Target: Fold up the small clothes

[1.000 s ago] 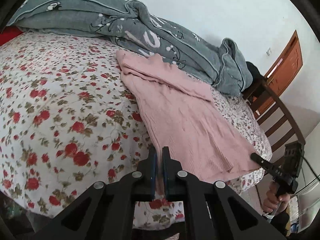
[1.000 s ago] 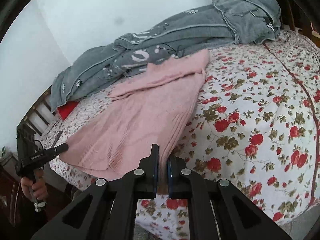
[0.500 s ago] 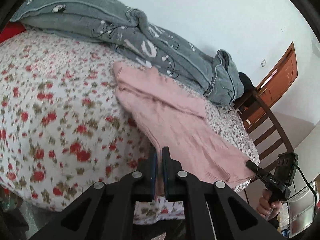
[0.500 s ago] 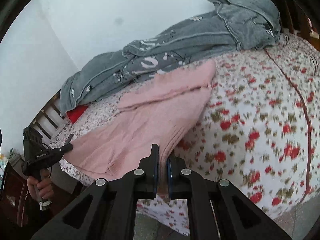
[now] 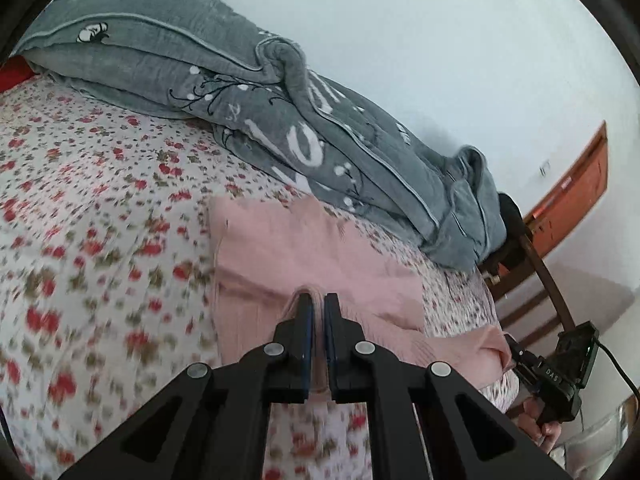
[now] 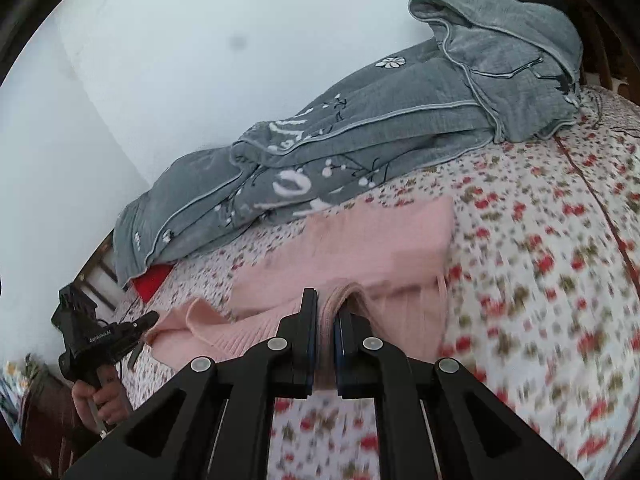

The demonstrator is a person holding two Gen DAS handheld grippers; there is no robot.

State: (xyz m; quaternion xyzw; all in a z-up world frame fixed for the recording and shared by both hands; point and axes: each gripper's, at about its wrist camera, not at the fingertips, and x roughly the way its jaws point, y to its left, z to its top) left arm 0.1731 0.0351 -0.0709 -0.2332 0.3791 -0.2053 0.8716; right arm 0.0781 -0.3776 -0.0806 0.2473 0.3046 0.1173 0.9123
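A pink knitted garment (image 5: 320, 248) lies on the flowered bedsheet (image 5: 100, 208), its near hem lifted and carried over its far half. My left gripper (image 5: 317, 300) is shut on one corner of that hem, with pink cloth pinched between its blue pads. My right gripper (image 6: 325, 300) is shut on the other corner of the pink garment (image 6: 360, 248). Each view also shows the other gripper: the right one (image 5: 516, 354) at the cloth's right end, the left one (image 6: 150, 318) at its left end, each held by a hand.
A rumpled grey quilt (image 5: 280, 120) runs along the far side of the bed against the white wall. A red pillow (image 6: 150, 282) peeks out under it. A dark wooden chair (image 5: 532, 280) and an orange door (image 5: 572, 196) stand beyond the bed's right end.
Both grippers have risen and travelled toward the quilt, carrying the near hem over the garment. The flat pink cloth is now doubled, with a sagging fold between the two held corners.
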